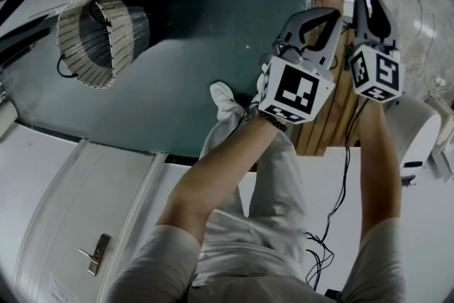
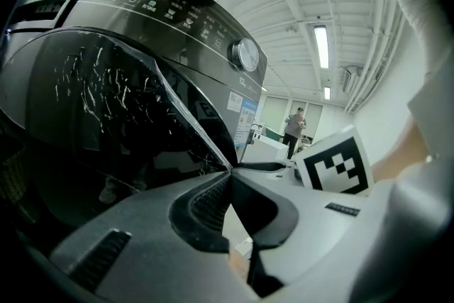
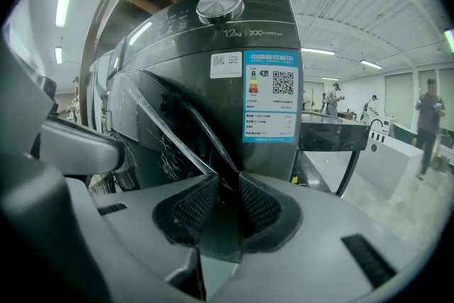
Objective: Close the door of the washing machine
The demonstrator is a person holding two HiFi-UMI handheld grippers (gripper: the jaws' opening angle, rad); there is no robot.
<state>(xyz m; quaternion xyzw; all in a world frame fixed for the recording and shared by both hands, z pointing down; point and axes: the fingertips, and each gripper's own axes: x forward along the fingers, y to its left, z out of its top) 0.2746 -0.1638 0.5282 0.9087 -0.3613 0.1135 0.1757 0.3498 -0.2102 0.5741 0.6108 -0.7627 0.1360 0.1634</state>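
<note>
Left gripper [image 2: 230, 175]: jaws clenched on the thin rim of the dark, glossy, scratched round door [image 2: 106, 99]. Right gripper [image 3: 228, 182]: jaws grasping the same rim, just beside the left.

The two-point hold is probably there to steady the swung-out panel for pushing. The door stands ajar, edge toward the jaws, in front of the dark grey front-loading washing machine [image 3: 241, 60].

The gap between panel and cabinet front looks unobstructed. The aisle past the machine's labelled side is open, with people well apart.
</note>
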